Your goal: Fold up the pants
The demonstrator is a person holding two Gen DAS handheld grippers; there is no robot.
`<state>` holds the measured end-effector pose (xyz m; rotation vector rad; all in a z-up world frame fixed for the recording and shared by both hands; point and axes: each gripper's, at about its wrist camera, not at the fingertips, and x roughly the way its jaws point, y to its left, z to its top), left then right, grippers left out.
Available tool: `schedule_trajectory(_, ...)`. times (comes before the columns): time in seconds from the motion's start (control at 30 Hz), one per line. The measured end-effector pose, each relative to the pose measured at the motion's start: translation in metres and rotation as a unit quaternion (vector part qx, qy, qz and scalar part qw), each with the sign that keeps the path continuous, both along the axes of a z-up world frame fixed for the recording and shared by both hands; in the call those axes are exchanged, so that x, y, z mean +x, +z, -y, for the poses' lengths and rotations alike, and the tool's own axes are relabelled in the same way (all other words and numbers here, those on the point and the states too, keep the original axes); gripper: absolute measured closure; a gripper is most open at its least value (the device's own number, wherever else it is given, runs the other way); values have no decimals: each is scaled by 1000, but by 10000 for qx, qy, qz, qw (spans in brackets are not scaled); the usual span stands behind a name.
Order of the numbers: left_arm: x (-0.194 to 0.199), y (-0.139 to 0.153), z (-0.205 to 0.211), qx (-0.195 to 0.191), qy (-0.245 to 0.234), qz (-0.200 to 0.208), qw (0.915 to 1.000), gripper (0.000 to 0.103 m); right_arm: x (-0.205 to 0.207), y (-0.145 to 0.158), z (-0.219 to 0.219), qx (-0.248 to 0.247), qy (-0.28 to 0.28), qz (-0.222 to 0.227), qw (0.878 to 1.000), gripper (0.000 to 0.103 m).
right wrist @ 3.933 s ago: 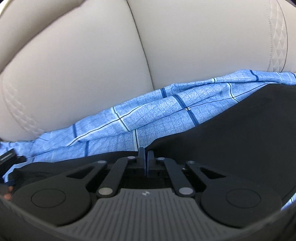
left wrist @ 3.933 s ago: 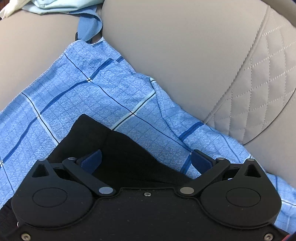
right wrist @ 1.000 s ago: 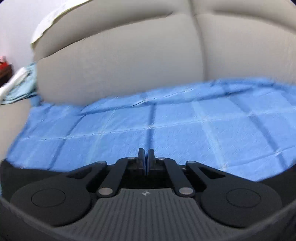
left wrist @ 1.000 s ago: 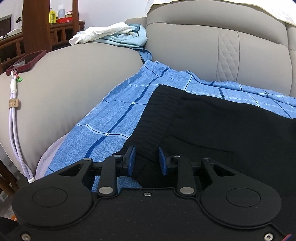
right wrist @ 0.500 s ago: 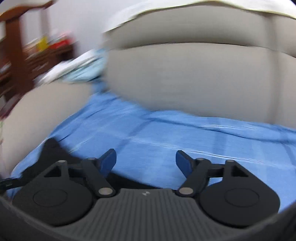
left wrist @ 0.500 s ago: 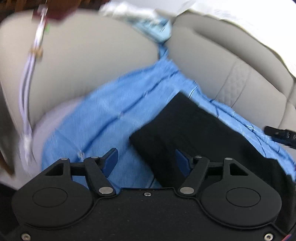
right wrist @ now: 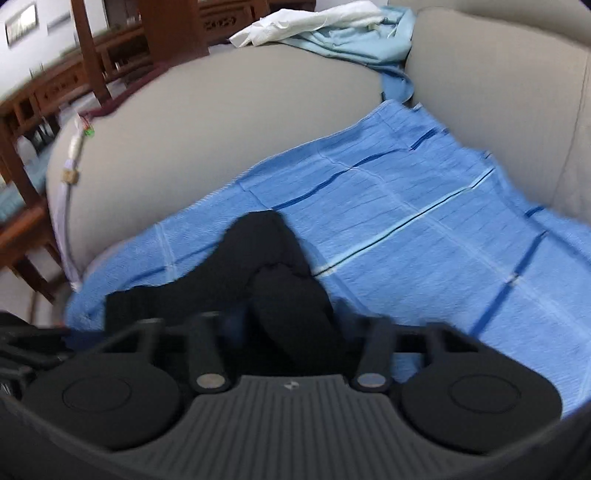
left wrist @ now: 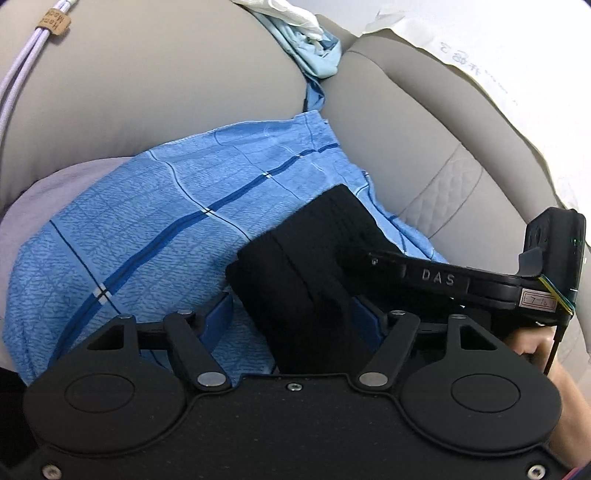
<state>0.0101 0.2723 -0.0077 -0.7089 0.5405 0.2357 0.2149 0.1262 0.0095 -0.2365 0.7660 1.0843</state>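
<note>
On the blue checked cloth (left wrist: 155,221), black pants (left wrist: 314,266) lie bunched between the spread fingers of both left gripper (left wrist: 295,314) and right gripper (right wrist: 291,325), neither gripping.

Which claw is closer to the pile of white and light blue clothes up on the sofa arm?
Hard to tell. Both the left gripper and right gripper sit open around the black pants, well below the clothes pile.

Grey sofa (left wrist: 155,85) under a blue checked sheet (right wrist: 424,221), wooden furniture (right wrist: 92,55) behind.
</note>
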Motion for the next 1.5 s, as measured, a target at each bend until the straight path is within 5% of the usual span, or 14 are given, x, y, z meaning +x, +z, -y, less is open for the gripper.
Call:
schedule_trajectory(0.07,0,-1,-1,-60,-9,47,10000,35,-2,-1,6,191,-104,91,9997,80)
schedule_trajectory(0.33,12,-4,-10,-603,123,254,9978,28,2,-3,21,380,-362,-28,9986,77)
schedule_trajectory(0.4,16,-5,-9,-554,238,181,9980,62,3,-4,18,365,-384,-21,9986,73)
schedule_trajectory(0.5,18,-6,-7,-530,502,107,9973,83,3,-5,19,472,-463,-84,9978,65)
schedule_trajectory(0.57,18,-1,-7,-423,585,216,9972,87,2,-4,17,502,-517,-14,9974,71)
schedule_trajectory(0.63,24,12,-6,52,663,306,9973,88,0,-1,10,522,-492,133,9973,80)
schedule_trajectory(0.77,39,34,-26,649,904,473,9927,88,13,10,-24,586,-471,257,9968,81)
schedule_trajectory(0.9,56,33,-53,1103,1293,18,9854,87,31,13,-67,794,-433,40,9959,78)
schedule_trajectory(0.97,63,27,-61,1091,1307,-393,9846,85,31,10,-84,674,-532,51,9963,54)
schedule_trajectory(1.07,58,24,-61,1006,1357,-455,9846,76,18,11,-80,584,-589,187,9964,35)
schedule_trajectory(1.2,46,39,-41,1650,1705,-267,9711,55,0,24,-16,605,-894,524,9928,27)
schedule_trajectory(1.33,34,64,-13,1877,1547,75,9699,55,-14,37,88,180,-2444,982,9645,21)
schedule_trajectory(1.43,39,70,19,1897,779,175,9786,56,-19,37,173,-378,-3828,1269,9143,17)
schedule_trajectory(1.5,48,66,40,1758,253,218,9839,58,-21,34,236,-795,-4795,1273,8646,14)
